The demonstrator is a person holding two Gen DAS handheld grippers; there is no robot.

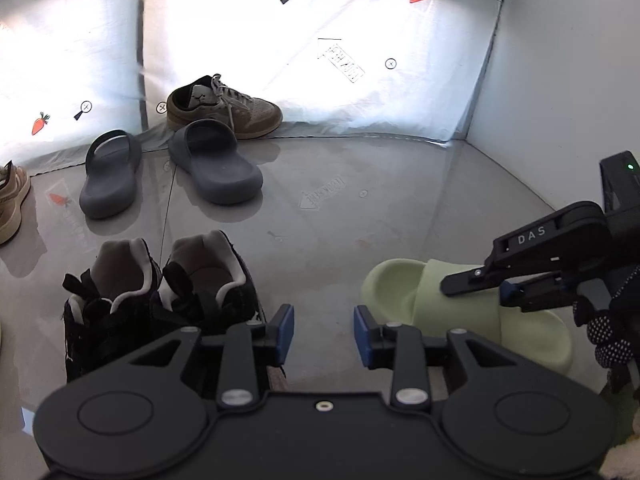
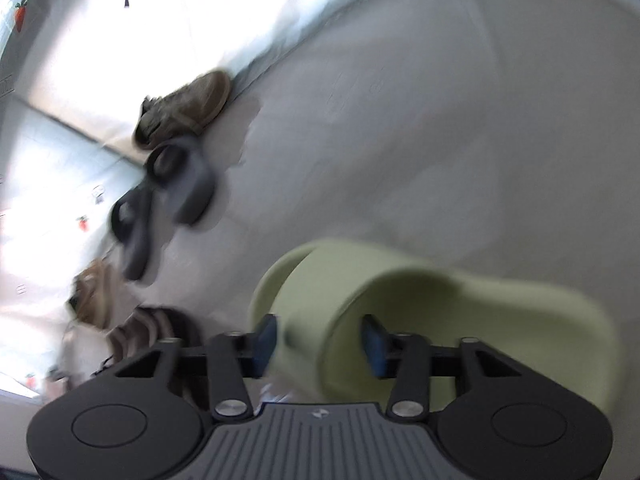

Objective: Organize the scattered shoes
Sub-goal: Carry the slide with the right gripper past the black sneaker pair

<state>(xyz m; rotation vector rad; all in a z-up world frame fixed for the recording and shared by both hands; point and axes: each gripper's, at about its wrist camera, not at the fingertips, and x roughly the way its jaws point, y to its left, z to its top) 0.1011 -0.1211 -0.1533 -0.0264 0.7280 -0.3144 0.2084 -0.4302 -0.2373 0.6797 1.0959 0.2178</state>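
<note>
At floor R side, R gripper [image 2: 318, 344] jaws open astride green slide [image 2: 440, 320] strap, L gripper [image 1: 324, 334] open, empty; risk: thin bite slips, view blurred.

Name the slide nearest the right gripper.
The pale green slide: the right gripper is at its strap, while both grey slides lie far off.

A pair of sneakers [image 1: 160, 304] is sitting side by side on the floor [image 1: 360, 208] at the near left, touching each other. Behind them two slides [image 1: 108, 174] [image 1: 216, 160] are lying near each other. A laced sneaker [image 1: 224, 106] is resting just behind those, against the sheet [image 1: 320, 40]. Another slide [image 1: 460, 312] is lying at the near right, well apart from the pair.
</note>
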